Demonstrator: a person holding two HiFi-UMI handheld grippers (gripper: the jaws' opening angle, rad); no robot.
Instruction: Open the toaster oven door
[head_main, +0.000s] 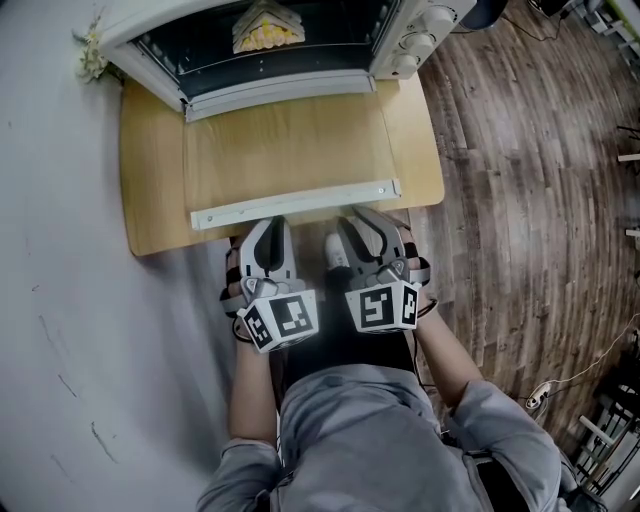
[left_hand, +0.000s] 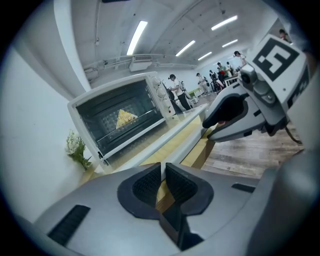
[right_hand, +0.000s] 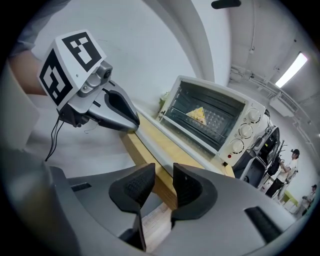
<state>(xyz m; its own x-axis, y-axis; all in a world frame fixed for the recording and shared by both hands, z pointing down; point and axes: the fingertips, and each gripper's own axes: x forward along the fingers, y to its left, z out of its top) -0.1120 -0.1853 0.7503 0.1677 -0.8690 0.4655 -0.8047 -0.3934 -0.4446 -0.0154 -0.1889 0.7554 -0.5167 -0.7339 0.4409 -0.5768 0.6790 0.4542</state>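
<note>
The toaster oven (head_main: 415, 35) stands at the far side of a wooden table (head_main: 150, 150). Its door (head_main: 290, 150) is already open and lies flat, reaching toward the person. The white handle (head_main: 295, 205) along the door's free edge is near the front edge of the table. A yellow piece of food (head_main: 267, 28) lies inside the oven.

Both grippers are side by side just in front of this handle, with their tips pointing at it. I cannot tell if the tips touch it. The left gripper (head_main: 272, 225) has its jaws narrow, with only a thin gap and nothing between them. The right gripper (head_main: 365, 218) has its jaws wider apart and also holds nothing; the table edge is only seen behind the gap.
</note>
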